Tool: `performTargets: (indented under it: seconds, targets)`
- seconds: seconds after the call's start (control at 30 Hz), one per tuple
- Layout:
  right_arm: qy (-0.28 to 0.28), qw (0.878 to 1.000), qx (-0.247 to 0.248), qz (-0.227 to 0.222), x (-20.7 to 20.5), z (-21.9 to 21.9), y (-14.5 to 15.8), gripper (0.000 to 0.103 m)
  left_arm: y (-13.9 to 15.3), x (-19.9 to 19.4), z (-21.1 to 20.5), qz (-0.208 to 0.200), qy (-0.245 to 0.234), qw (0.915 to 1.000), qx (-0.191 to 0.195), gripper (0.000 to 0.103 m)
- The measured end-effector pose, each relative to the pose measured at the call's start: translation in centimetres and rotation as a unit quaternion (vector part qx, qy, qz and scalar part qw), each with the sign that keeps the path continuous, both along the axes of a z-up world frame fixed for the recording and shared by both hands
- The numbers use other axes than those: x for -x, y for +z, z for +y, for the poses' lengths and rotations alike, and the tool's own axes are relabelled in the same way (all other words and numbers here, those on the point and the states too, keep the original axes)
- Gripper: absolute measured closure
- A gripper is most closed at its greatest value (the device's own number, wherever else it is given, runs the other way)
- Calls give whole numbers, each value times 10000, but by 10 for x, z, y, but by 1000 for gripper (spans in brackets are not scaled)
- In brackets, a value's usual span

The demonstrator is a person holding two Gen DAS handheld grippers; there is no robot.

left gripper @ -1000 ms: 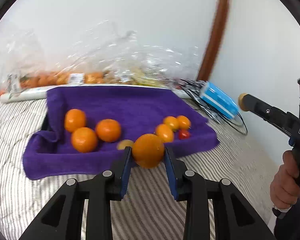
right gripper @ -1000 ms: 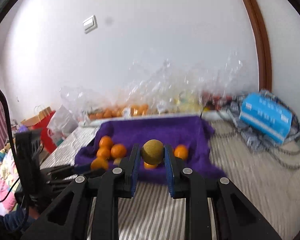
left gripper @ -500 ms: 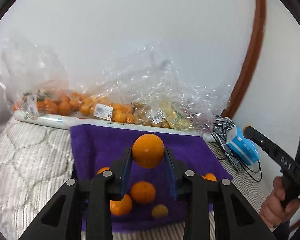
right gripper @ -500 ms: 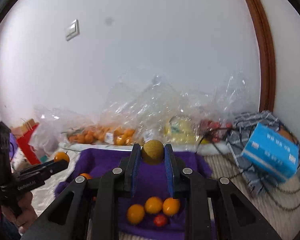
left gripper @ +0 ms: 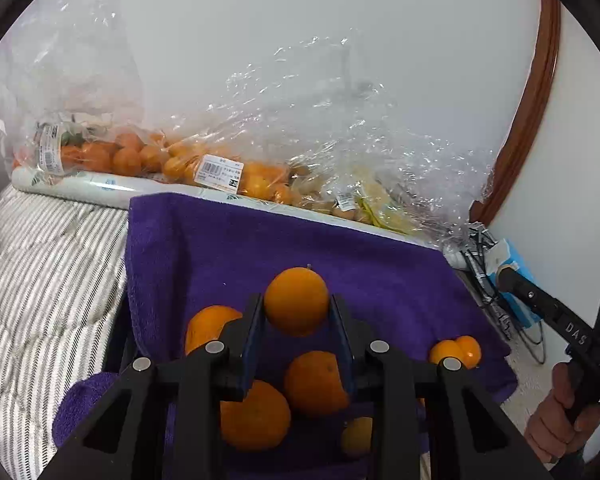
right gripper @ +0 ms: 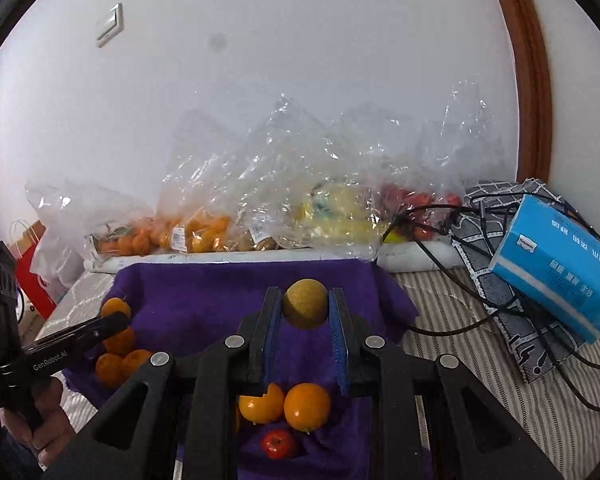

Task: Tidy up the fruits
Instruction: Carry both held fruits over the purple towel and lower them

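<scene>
Both fruits are round and pinched only at their sides, so either could squirt free or roll off the purple towel [left gripper: 228, 248] once let go. The left tool [left gripper: 296, 320] pinches a smooth orange [left gripper: 296, 300] above the towel's loose oranges; the right tool [right gripper: 305, 316] pinches a dull yellow-brown fruit [right gripper: 305, 303] over the towel's middle.

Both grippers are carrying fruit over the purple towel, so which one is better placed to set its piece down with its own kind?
Left, probably. The left gripper holds an orange directly above the loose oranges on the purple towel. The right gripper holds a brownish-yellow fruit with no matching group in sight.
</scene>
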State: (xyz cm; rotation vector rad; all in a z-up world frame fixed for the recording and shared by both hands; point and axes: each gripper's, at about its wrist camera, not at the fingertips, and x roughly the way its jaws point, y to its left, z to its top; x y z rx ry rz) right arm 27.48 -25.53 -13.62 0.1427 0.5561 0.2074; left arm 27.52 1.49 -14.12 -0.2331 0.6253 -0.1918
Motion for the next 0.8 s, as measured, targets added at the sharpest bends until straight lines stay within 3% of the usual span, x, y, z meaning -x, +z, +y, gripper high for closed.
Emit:
performTargets:
  seconds: [0.23, 0.53, 0.8]
  targets:
    - [83, 10000, -5, -6, -1, 3, -7, 79, -3, -1, -8, -74, -39, 9997, -238, 72]
    - [123, 9992, 212, 326, -12, 13, -24, 79, -5, -7, 0, 51, -36, 10000, 59, 72]
    - [149, 9970, 424, 634, -19, 20, -40, 79, -6, -8, -3, 85, -140, 9999, 45, 72]
